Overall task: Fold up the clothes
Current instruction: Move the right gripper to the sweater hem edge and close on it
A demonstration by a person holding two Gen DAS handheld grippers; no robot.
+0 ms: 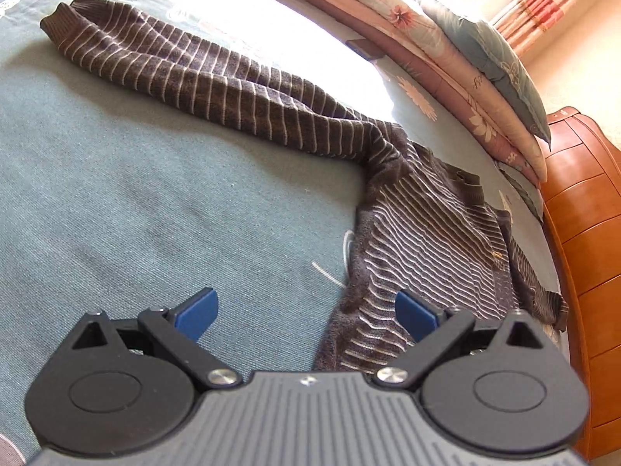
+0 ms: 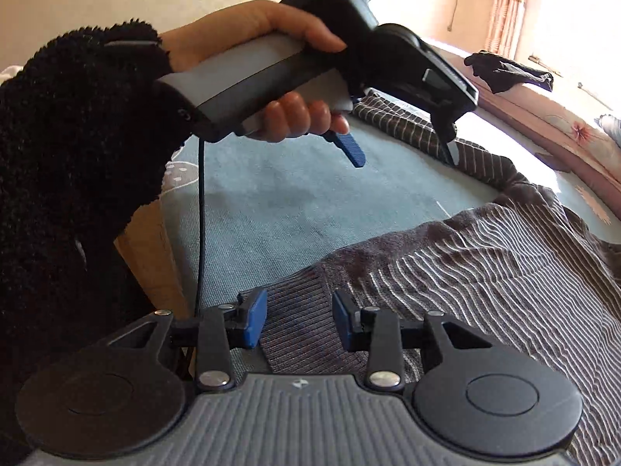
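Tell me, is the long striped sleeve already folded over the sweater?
No, the sleeve lies stretched out across the bed, away from the sweater.

Strong daylight enters from the curtained window (image 1: 551, 4) at two o'clock, burning the bedspread (image 1: 116, 178) to white glare at twelve o'clock in the left wrist view. Soft shadows fall beneath the striped sweater (image 1: 233, 89). Fisheye curvature bends all edges; both views are sharp, with dark corners.
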